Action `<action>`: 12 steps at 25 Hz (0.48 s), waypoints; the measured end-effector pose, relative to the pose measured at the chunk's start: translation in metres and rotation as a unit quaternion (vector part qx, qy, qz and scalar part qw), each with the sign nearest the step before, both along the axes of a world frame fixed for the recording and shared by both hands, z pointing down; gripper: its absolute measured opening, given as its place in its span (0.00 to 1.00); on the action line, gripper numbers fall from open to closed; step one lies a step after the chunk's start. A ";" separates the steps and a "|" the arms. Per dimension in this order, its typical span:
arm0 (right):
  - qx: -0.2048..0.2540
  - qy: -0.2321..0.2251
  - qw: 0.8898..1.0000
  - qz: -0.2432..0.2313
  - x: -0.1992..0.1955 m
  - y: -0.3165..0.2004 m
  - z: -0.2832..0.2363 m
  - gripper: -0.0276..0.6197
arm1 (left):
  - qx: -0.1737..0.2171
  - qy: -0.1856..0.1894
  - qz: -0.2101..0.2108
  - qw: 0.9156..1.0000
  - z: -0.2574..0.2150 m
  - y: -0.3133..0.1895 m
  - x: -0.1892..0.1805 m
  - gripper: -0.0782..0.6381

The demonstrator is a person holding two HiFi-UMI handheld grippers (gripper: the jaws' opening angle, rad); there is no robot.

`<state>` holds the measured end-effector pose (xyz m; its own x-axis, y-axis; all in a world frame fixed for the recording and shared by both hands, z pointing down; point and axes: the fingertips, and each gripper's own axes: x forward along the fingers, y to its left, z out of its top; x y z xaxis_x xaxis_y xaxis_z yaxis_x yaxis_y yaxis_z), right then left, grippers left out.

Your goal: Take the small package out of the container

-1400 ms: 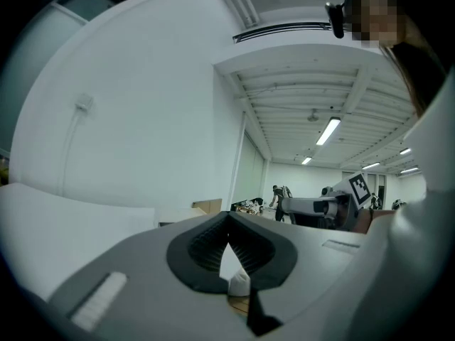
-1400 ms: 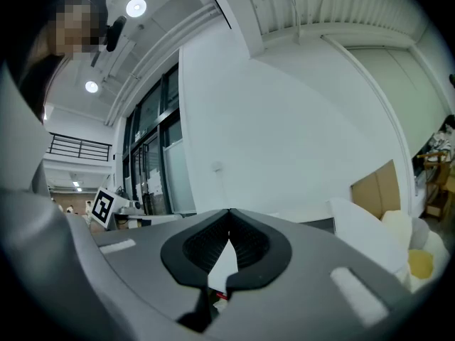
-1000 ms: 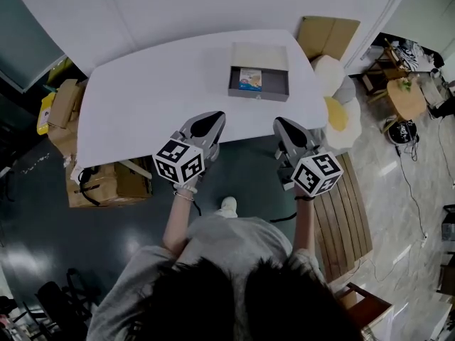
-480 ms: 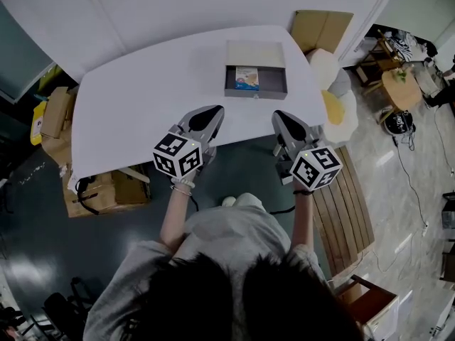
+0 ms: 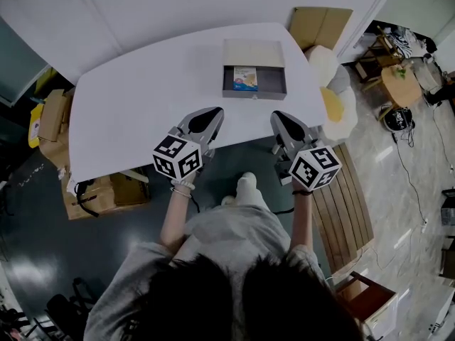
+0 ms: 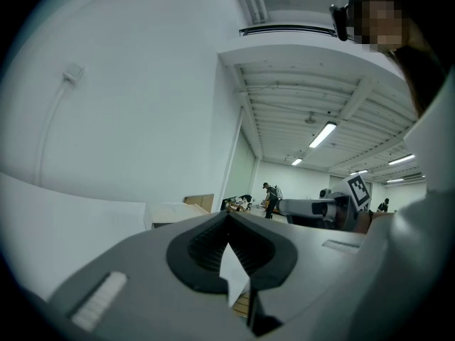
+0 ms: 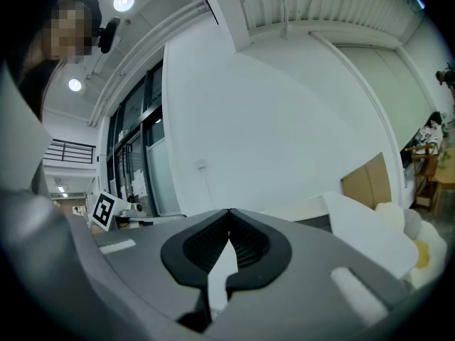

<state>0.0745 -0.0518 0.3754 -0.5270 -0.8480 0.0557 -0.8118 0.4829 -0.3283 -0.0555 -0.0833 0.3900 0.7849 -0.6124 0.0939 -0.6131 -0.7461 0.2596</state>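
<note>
1. The small package [image 5: 246,78] lies flat inside the container [image 5: 274,91], in its left part; it shows blue and pale print that is too small to read.
2. The container is a shallow grey box with its pale lid folded back on the far side; it stands on the far right part of the white tabletop [image 5: 135,98].
3. The left hand-held gripper [image 5: 211,114] points level toward the tabletop, its tip just over the near edge; in the left gripper view its jaws [image 6: 229,219] are pressed together at the tip with nothing between them.
4. The right hand-held gripper [image 5: 279,118] sits beside it, also at the near edge of the tabletop and well apart from the container; in the right gripper view its jaws [image 7: 229,215] meet at the tip and pinch nothing.
5. The container stands ahead of the gap between the two hand-held grippers, somewhat nearer the right one; neither touches it.
6. Each hand-held gripper carries a marker cube, the left one [image 5: 178,156] and the right one [image 5: 314,167], held above the person's forearms.
7. Brown cardboard boxes [image 5: 106,187] sit on the floor under the left end of the tabletop; a flat cardboard sheet [image 5: 320,23] leans behind its far right corner; white and yellow cushions [image 5: 335,98] lie just beside the right end; a slatted wooden bench [image 5: 348,204] stands to the person's right.
</note>
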 end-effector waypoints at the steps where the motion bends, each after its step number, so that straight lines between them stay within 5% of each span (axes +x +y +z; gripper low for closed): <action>1: -0.002 -0.001 1.000 0.000 0.001 -0.002 0.001 0.06 | -0.002 0.000 -0.001 1.000 0.001 -0.002 0.001 0.10; 12: -0.019 -0.015 1.000 -0.019 0.016 -0.050 0.010 0.06 | -0.013 -0.005 -0.018 1.000 0.008 -0.040 0.014 0.10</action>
